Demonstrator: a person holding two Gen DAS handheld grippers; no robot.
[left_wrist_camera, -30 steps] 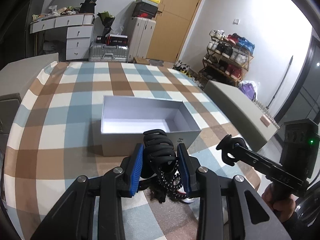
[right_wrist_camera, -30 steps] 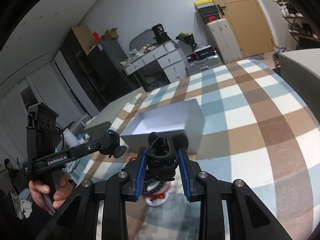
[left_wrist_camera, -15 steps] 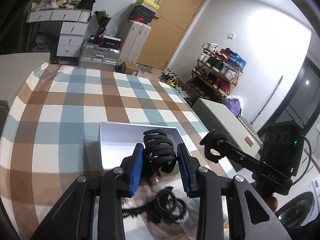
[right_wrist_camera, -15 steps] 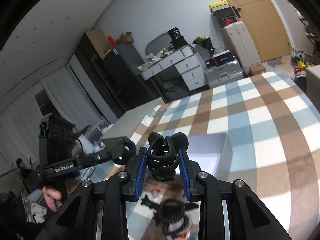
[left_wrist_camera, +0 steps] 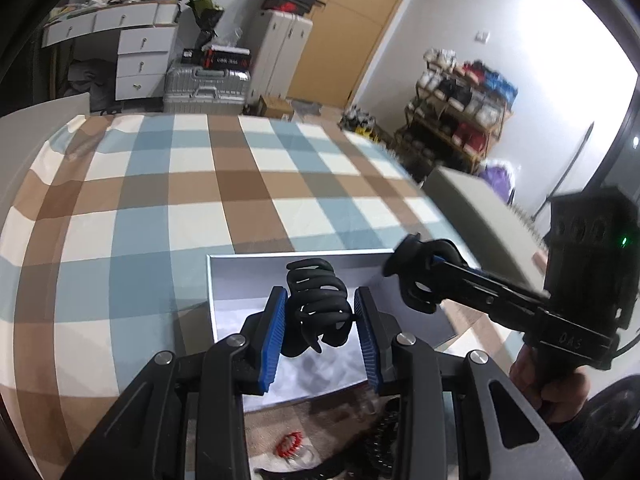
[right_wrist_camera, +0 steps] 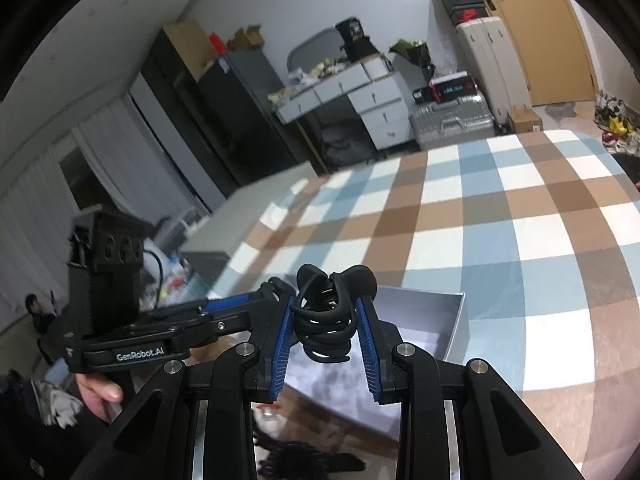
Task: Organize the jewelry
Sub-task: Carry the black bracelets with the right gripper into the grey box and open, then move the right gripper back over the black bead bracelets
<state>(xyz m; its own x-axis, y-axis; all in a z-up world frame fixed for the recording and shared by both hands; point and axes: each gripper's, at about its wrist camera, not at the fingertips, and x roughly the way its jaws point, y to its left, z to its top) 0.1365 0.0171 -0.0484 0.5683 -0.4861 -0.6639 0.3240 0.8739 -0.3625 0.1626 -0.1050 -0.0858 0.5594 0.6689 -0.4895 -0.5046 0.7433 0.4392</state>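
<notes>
My left gripper (left_wrist_camera: pixel 320 294) is shut on a black hair claw clip (left_wrist_camera: pixel 316 304), which hangs over the open grey box (left_wrist_camera: pixel 211 292) with a white inside. My right gripper (right_wrist_camera: pixel 326 302) is shut on a second black claw clip (right_wrist_camera: pixel 326 328), above the same box (right_wrist_camera: pixel 454 332). In the left wrist view the right gripper (left_wrist_camera: pixel 418 278) comes in from the right over the box's far right corner. The right wrist view shows the left gripper (right_wrist_camera: pixel 276 290) close on its left. A hand holds each gripper's handle.
The box stands on a table under a brown, blue and white checked cloth (left_wrist_camera: pixel 160 200). In front of the box lie a red ring-shaped piece (left_wrist_camera: pixel 290 442) and black beads (right_wrist_camera: pixel 288 456). A grey block (left_wrist_camera: pixel 472 204) stands off the table's right side.
Both grippers, each still shut on its claw clip, have moved forward from above the loose pieces in front of the box to above the box's inside.
</notes>
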